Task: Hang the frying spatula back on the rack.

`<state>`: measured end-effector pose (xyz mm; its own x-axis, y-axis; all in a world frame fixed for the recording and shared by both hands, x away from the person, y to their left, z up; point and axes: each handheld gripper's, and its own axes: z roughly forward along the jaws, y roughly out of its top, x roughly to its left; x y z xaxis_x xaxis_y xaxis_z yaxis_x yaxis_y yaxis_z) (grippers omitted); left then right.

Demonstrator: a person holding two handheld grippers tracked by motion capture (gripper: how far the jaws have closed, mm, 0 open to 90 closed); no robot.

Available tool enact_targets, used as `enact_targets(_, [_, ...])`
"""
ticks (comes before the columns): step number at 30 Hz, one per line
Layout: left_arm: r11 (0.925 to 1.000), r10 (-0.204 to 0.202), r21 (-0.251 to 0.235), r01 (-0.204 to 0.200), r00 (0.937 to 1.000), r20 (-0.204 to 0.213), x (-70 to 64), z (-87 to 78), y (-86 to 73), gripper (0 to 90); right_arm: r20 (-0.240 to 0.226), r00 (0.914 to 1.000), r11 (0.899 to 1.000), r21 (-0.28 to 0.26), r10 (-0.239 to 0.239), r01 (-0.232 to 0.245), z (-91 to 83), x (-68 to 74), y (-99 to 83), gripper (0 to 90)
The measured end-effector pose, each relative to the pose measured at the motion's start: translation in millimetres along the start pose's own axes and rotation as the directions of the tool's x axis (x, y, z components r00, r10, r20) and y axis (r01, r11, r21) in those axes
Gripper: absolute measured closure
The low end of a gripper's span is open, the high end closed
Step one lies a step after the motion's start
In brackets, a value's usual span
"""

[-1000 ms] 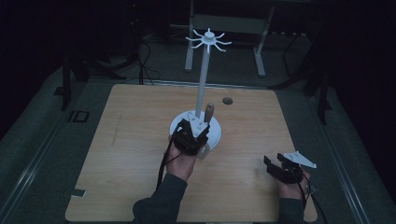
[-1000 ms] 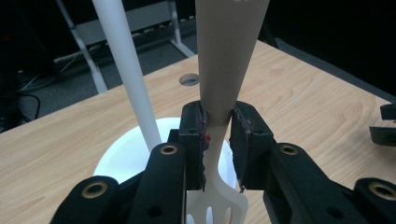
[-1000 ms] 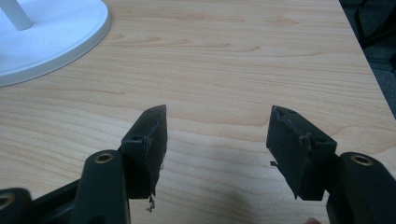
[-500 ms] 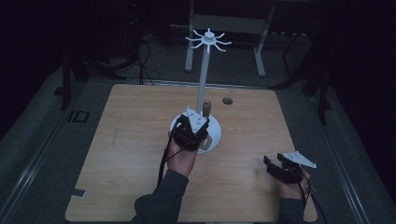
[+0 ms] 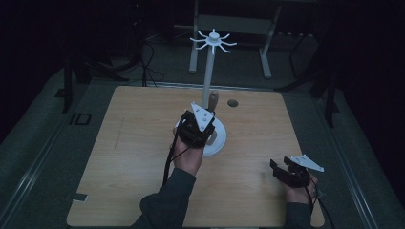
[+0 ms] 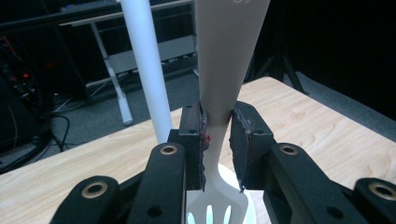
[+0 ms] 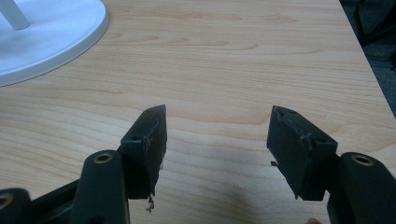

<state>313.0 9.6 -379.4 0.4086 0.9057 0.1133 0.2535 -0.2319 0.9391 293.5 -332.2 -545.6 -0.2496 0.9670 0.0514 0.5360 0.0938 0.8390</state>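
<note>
A: Left gripper (image 6: pixel 217 140)?
B: Pinching the slotted spatula (image 6: pixel 224 74) upright over the white stand's (image 5: pixel 210 81) base (beside its pole).
A: Right gripper (image 7: pixel 217 135)?
B: Spread, resting on the table (image 5: pixel 133 143).

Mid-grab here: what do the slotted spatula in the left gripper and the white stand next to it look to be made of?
The cream slotted spatula, clamped in the left gripper: probably plastic or silicone, matte, one even colour without grain. The white pole stand with round base: likely moulded plastic or painted metal, smooth with a soft sheen; I can't tell which. The table shows light wood grain, perhaps laminate.
</note>
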Motion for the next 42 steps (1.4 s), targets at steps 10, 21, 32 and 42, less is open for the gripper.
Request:
enact_targets(10, [0.9998,-0.013,-0.015,0.013,0.9997,-0.019,0.9,1.0,11.0,75.3,0.000,1.0000,1.000,0.001,0.000,0.000,0.2,-0.4,-0.1,37.7])
enact_targets(21, [0.9984,-0.033,-0.047,0.031,0.9983,-0.048,2.7,-0.4,20.1,75.2,-0.001,1.0000,1.000,0.004,0.001,-0.001,0.3,-0.9,-0.2,37.5])
enact_targets(32, [0.9987,-0.028,-0.045,0.025,0.9968,-0.075,6.0,-0.6,26.8,75.2,0.000,1.0000,1.000,0.004,0.003,-0.003,0.0,-1.0,-0.4,37.4])
enact_targets(42, [0.9989,-0.024,-0.041,0.021,0.9962,-0.083,7.2,-2.3,34.6,75.2,-0.002,1.0000,1.000,0.006,0.002,-0.002,0.2,-0.9,-0.4,37.3])
